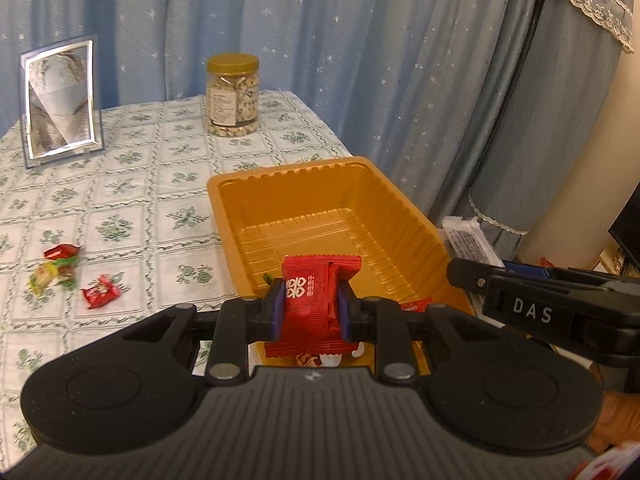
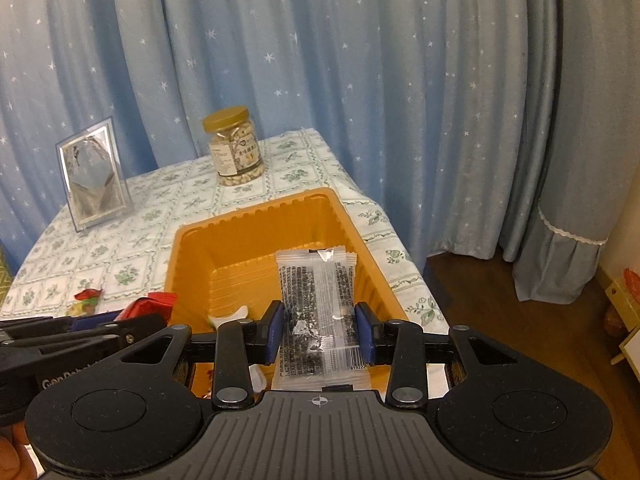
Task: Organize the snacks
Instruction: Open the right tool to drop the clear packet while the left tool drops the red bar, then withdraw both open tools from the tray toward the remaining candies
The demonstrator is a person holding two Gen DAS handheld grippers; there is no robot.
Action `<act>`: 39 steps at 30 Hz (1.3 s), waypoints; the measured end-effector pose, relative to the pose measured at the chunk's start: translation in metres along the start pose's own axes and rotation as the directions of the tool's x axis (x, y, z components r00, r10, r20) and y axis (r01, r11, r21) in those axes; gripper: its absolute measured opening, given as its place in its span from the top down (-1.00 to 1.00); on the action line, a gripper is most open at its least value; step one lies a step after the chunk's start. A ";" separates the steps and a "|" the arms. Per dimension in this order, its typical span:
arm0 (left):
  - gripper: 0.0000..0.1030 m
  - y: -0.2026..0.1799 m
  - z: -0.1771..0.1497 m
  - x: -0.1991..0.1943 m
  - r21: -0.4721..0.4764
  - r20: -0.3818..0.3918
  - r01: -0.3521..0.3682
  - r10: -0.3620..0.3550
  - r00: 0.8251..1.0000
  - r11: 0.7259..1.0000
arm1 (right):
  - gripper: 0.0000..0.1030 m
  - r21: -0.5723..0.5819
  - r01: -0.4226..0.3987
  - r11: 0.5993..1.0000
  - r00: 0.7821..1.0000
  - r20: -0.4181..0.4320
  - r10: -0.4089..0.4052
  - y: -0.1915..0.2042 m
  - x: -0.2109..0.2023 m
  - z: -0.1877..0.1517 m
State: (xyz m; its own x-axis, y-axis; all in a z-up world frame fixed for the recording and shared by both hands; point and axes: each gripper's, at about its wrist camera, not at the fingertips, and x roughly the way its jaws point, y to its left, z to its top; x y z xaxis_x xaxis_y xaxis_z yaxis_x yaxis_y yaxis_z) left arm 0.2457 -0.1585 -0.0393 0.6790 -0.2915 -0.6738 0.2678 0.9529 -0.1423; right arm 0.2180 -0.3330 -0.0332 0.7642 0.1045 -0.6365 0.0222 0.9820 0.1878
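My left gripper (image 1: 309,307) is shut on a red snack packet (image 1: 316,304) with white print, held over the near end of the orange plastic tray (image 1: 320,220). My right gripper (image 2: 320,330) is shut on a clear packet with black contents (image 2: 318,312), also above the tray (image 2: 256,252). The clear packet (image 1: 470,240) shows at the right of the left wrist view, in the other gripper's fingers. A few wrapped sweets lie in the tray's near end, partly hidden by the grippers. Loose sweets (image 1: 60,268) and a red sweet (image 1: 100,291) lie on the tablecloth left of the tray.
A jar of nuts with a gold lid (image 1: 233,94) stands at the back of the table. A framed mirror (image 1: 60,100) stands at the back left. The floral tablecloth (image 1: 132,200) ends at the right near blue curtains (image 1: 400,60). Wooden floor (image 2: 500,300) lies right of the table.
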 end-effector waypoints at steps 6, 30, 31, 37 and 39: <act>0.32 0.001 0.006 0.019 0.003 0.007 0.029 -0.029 1.000 1.000 | 0.25 0.007 0.013 1.000 1.000 -0.015 -0.013 -0.005 0.017 0.001; -0.09 0.062 -0.019 -0.030 -0.112 0.026 -0.118 0.122 0.992 0.987 | -0.15 0.094 -0.100 0.991 0.995 0.019 0.099 0.000 0.021 0.005; -0.09 0.062 -0.021 -0.034 -0.114 0.027 -0.121 0.125 0.992 0.986 | -0.15 0.096 -0.093 0.991 0.996 0.024 0.091 -0.001 0.018 0.005; -0.16 0.064 -0.032 -0.063 -0.140 0.034 -0.136 0.142 0.989 0.981 | -0.16 0.104 -0.066 0.992 0.998 0.002 0.066 -0.001 -0.011 -0.005; -0.21 0.064 -0.036 -0.074 -0.141 0.038 -0.141 0.148 0.988 0.980 | -0.16 0.088 -0.058 0.994 0.998 0.004 0.058 0.004 -0.024 -0.010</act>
State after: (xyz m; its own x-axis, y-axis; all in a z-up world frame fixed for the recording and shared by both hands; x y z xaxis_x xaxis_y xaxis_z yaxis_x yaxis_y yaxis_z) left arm 0.1880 -0.0732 -0.0246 0.7367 -0.1502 -0.6593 0.0702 0.9867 -0.1463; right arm 0.1939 -0.3303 -0.0246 0.7667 0.1608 -0.6216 0.0344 0.9565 0.2898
